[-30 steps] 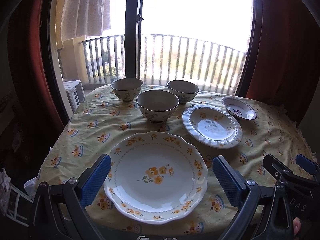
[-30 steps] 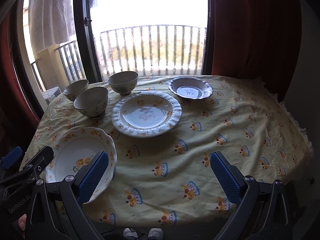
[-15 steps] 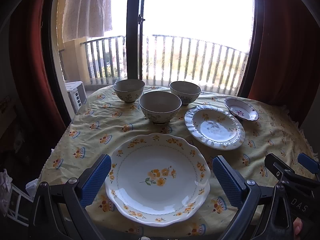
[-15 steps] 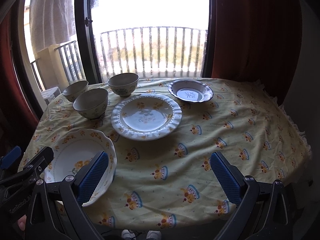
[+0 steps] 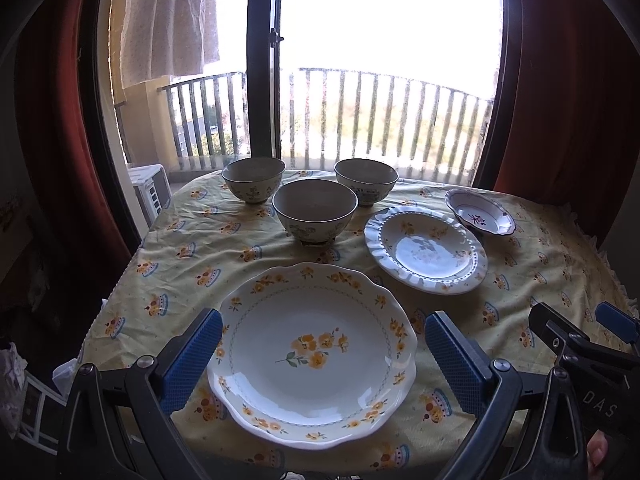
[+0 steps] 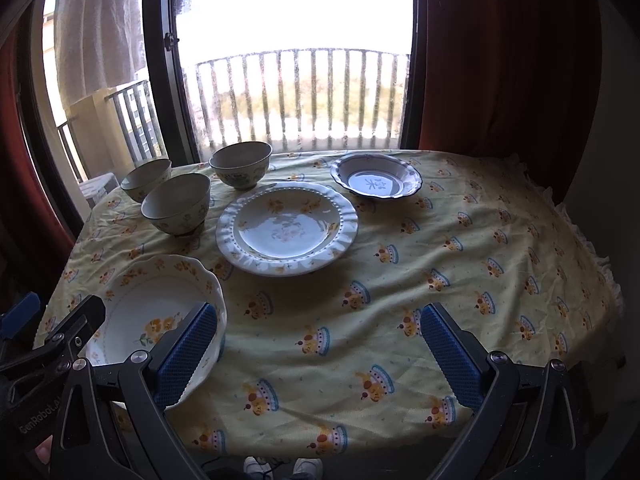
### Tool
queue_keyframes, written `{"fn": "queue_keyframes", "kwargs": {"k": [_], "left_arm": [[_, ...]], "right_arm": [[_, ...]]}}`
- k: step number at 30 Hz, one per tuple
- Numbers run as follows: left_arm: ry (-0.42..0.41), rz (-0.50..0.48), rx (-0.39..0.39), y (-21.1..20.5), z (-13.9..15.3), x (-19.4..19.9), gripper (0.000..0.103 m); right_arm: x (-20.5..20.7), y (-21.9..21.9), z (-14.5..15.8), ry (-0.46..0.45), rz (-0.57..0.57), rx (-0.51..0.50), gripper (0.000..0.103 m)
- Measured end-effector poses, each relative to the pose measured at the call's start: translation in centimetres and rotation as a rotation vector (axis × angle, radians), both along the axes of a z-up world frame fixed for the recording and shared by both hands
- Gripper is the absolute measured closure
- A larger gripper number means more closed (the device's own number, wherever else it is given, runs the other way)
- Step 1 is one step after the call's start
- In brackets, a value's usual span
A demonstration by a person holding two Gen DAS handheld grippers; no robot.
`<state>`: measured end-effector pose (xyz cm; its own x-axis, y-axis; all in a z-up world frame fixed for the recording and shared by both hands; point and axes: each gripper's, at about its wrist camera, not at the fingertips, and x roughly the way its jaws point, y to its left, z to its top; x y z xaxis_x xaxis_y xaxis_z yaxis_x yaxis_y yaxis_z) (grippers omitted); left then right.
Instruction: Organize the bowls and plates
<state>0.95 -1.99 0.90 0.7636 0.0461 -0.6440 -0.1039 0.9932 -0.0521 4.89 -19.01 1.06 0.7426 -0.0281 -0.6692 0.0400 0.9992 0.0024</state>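
Note:
A large scalloped plate with yellow flowers [image 5: 312,354] lies at the table's near edge, and it shows at the lower left in the right wrist view [image 6: 156,320]. A white beaded plate [image 5: 426,248] [image 6: 286,228] lies beyond it. A small blue-rimmed dish [image 5: 480,218] [image 6: 376,180] sits at the far right. Three patterned bowls [image 5: 316,210] [image 6: 176,204] stand at the back. My left gripper [image 5: 322,360] is open and empty, held above the flower plate. My right gripper [image 6: 318,354] is open and empty above bare cloth.
A yellow printed tablecloth [image 6: 460,264] covers the table. A window with a dark frame [image 5: 262,60] and balcony railing stands behind it. Red curtains [image 6: 508,56] hang at the right. The cloth's right half holds no dishes.
Both grippers have drawn back and risen slightly, so the table sits a little lower and farther in both views. No dish has moved.

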Motion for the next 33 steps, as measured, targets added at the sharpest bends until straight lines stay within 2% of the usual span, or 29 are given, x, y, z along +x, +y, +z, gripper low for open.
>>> {"fn": "queue_keyframes", "kwargs": {"k": [33], "left_arm": [[0.013,-0.015,0.028,-1.5,-0.2,-0.2,0.002]], "right_arm": [[-0.1,-0.6,-0.2,0.007,-0.006,0.014,0.0]]}}
